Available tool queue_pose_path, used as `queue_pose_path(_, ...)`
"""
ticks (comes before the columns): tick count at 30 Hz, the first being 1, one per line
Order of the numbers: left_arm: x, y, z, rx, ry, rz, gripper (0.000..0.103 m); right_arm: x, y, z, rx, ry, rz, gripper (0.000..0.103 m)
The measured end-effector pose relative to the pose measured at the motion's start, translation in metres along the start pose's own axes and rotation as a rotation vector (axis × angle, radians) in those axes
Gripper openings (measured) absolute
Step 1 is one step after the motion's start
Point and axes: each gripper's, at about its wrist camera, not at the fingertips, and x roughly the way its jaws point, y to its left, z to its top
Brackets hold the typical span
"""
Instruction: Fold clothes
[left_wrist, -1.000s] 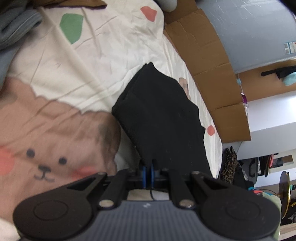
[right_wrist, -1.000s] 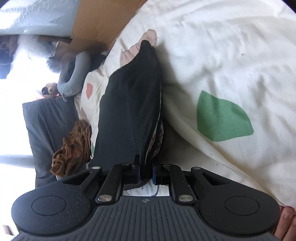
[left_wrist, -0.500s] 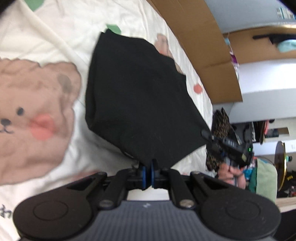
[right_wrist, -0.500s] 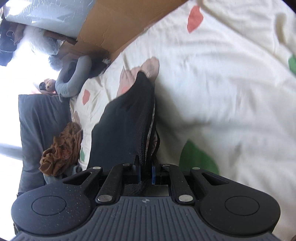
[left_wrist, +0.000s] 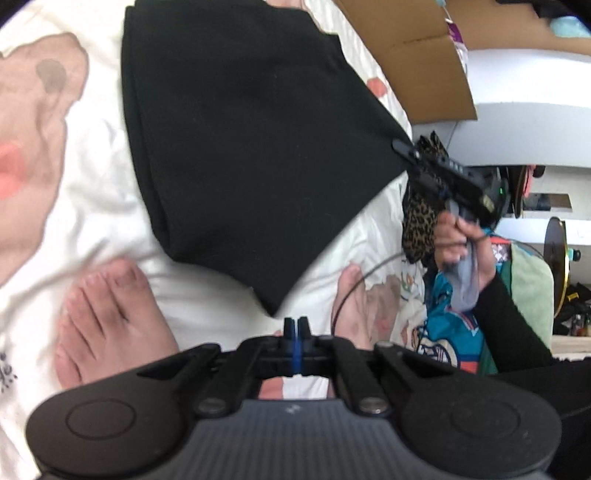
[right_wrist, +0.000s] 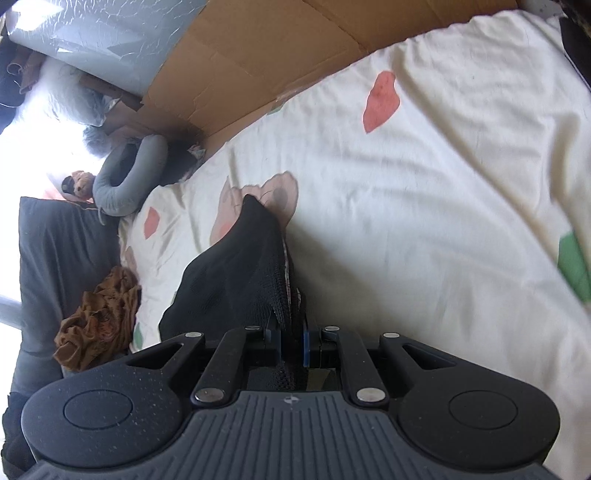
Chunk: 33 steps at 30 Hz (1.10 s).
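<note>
A folded black garment (left_wrist: 251, 147) hangs spread above the white bear-print bed sheet (left_wrist: 92, 206). Its lower corner tapers down to my left gripper (left_wrist: 295, 325), whose blue pads are pressed together at that corner. My right gripper (left_wrist: 404, 147), held by a hand (left_wrist: 461, 243) in a black sleeve, pinches the garment's right corner. In the right wrist view the right gripper (right_wrist: 292, 345) is shut with black cloth (right_wrist: 240, 277) bunched between its pads, and the garment trails away over the sheet (right_wrist: 424, 203).
Two bare feet (left_wrist: 110, 314) (left_wrist: 354, 295) stand on the sheet beneath the garment. Flattened cardboard (right_wrist: 277, 55) lines the far side of the bed. A crumpled brown garment (right_wrist: 96, 321), a grey neck pillow (right_wrist: 125, 177) and a dark cushion (right_wrist: 55, 258) lie at the bed's left end. Leopard-print cloth (left_wrist: 417, 221) hangs beside the hand.
The garment has been lifted off the sheet and drawn back toward the person. It now spreads wider between both grippers, and the feet and right hand have come into the left view.
</note>
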Motion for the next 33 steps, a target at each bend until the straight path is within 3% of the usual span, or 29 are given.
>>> queue_pose_path(7, -0.015, 0.000, 0.006, 0.026, -0.034, 0.027, 0.000, 0.009, 0.002, 0.019, -0.042, 0.001, -0.035, 0.009)
queue_pose_path(15, -0.043, 0.004, 0.037, 0.043, -0.172, 0.141, 0.001, 0.020, 0.004, 0.043, -0.073, -0.002, -0.076, 0.009)
queue_pose_path(23, -0.070, 0.008, 0.068, 0.061, -0.308, 0.253, 0.017, 0.034, 0.004, 0.063, -0.087, -0.001, -0.104, 0.009)
queue_pose_path(27, -0.064, 0.005, 0.083, 0.101, -0.332, 0.265, 0.031, 0.040, 0.003, 0.072, -0.074, -0.012, -0.107, 0.009)
queue_pose_path(31, -0.053, 0.003, 0.102, 0.128, -0.349, 0.283, 0.033, 0.049, -0.002, 0.076, -0.044, 0.007, -0.143, 0.021)
queue_pose_path(33, -0.048, -0.001, 0.111, 0.148, -0.363, 0.296, 0.042, 0.048, -0.002, 0.075, -0.041, -0.004, -0.143, 0.044)
